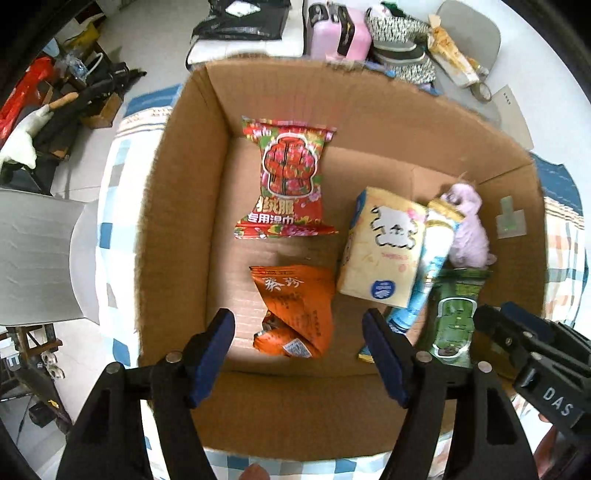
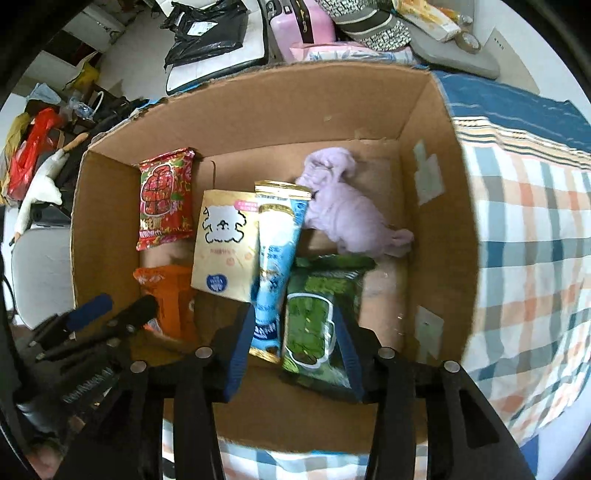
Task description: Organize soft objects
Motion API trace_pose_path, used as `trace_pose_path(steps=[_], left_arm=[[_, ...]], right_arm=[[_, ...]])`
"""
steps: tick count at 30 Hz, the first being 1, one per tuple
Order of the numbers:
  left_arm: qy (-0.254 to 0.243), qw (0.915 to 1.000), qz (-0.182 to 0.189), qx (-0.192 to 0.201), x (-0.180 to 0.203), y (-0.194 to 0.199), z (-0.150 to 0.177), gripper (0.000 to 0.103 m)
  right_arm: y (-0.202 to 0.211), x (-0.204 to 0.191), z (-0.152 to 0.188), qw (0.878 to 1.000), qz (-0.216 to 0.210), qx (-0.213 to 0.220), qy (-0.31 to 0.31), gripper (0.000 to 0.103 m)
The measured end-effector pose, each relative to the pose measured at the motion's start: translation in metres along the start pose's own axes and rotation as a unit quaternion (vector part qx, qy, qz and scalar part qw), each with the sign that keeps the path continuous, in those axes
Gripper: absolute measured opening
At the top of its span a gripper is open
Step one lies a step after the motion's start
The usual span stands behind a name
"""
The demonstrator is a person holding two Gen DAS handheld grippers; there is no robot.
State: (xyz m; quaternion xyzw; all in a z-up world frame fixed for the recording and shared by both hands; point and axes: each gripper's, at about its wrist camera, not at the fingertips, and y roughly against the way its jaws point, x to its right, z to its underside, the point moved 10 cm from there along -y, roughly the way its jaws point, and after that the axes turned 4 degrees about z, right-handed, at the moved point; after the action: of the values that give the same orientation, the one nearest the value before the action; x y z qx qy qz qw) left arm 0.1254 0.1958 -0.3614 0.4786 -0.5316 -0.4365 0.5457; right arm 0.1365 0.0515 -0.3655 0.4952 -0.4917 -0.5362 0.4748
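Note:
A cardboard box (image 1: 177, 206) holds several soft packs: a red wipes pack (image 1: 286, 181), an orange pack (image 1: 295, 310), a yellow tissue pack (image 1: 384, 247), a blue tube pack (image 1: 432, 258), a green pack (image 1: 456, 314) and a lilac plush (image 1: 469, 229). My left gripper (image 1: 299, 354) is open above the orange pack. My right gripper (image 2: 291, 350) is open over the box (image 2: 436, 122), its fingers either side of the green pack (image 2: 314, 325) and the blue pack (image 2: 275, 258). The plush (image 2: 343, 210), tissue pack (image 2: 225, 243), red pack (image 2: 166, 199) and orange pack (image 2: 170, 295) lie beyond.
The box sits on a checked cloth (image 2: 528, 258). Behind it are a pink case (image 1: 338, 33), black bags (image 1: 240, 22), a patterned bag (image 1: 402, 40) and a tape roll (image 1: 482, 90). A white chair (image 1: 33, 258) stands left.

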Motion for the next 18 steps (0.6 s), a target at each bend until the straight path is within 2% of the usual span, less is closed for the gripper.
trace_pose_path(steps=[2, 5, 7, 9, 11, 18], left_arm=[[0.000, 0.9999, 0.002, 0.012, 0.003, 0.011, 0.000, 0.087], [0.000, 0.9995, 0.001, 0.030, 0.005, 0.025, 0.001, 0.089], [-0.001, 0.9993, 0.001, 0.038, 0.005, 0.032, 0.003, 0.097], [0.000, 0.9987, -0.004, 0.052, 0.004, 0.037, 0.004, 0.097], [0.003, 0.9983, -0.004, 0.059, 0.004, 0.042, 0.003, 0.097], [0.002, 0.9969, -0.016, 0.077, 0.006, 0.055, 0.011, 0.097]], right_arm=[[0.009, 0.005, 0.004, 1.000, 0.011, 0.008, 0.005, 0.056], [0.022, 0.010, 0.011, 1.000, 0.019, 0.020, 0.011, 0.063], [0.029, 0.013, 0.015, 0.999, 0.022, 0.026, 0.014, 0.070], [0.035, 0.016, 0.020, 0.999, 0.028, 0.033, 0.017, 0.084], [0.042, 0.019, 0.024, 0.998, 0.035, 0.042, 0.021, 0.093], [0.053, 0.032, 0.032, 0.997, 0.058, 0.051, 0.020, 0.100]])
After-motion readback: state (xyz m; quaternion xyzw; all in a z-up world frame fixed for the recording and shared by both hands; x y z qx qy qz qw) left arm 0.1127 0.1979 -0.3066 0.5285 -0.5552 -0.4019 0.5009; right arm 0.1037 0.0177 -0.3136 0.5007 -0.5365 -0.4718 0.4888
